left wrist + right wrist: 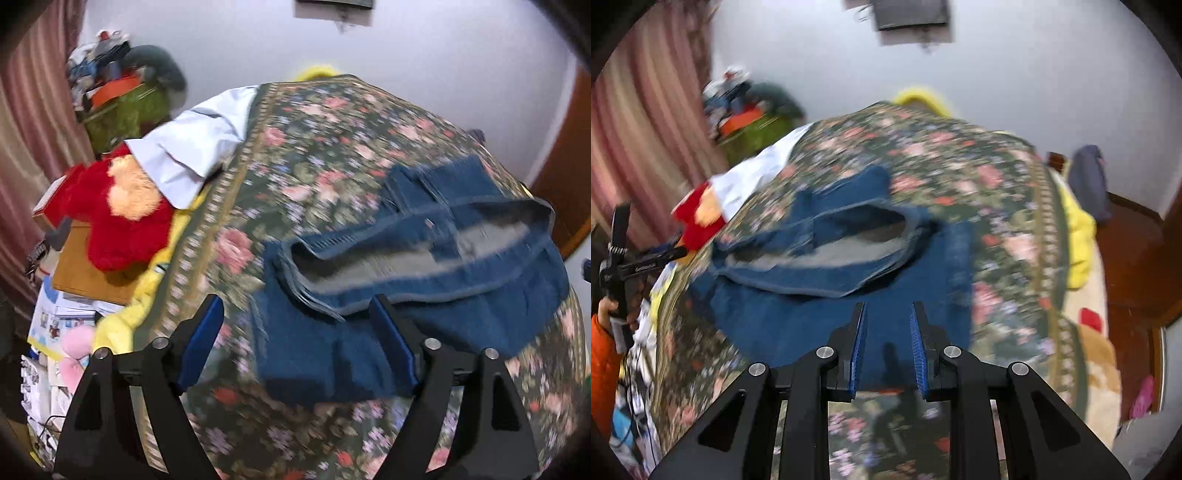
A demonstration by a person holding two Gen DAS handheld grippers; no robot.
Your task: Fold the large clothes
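Observation:
A pair of blue jeans [424,280] lies bunched on a dark floral bedspread [314,155], waistband gaping and showing the grey inside. My left gripper [299,321] is open, its fingers wide apart above the jeans' near left edge. In the right wrist view the jeans [820,288] lie in the middle of the bedspread [960,177]. My right gripper [888,325] is open with a narrow gap, just above the near edge of the jeans. Neither holds cloth. The left gripper's handle [624,258] and the hand on it show at the far left.
A white shirt [192,147] and a red plush toy [118,218] lie at the bed's left edge, with a wooden board [88,269] and papers below. A green heap of clutter [118,96] stands by pink curtains. Yellow bedding [1078,240] hangs off the right side.

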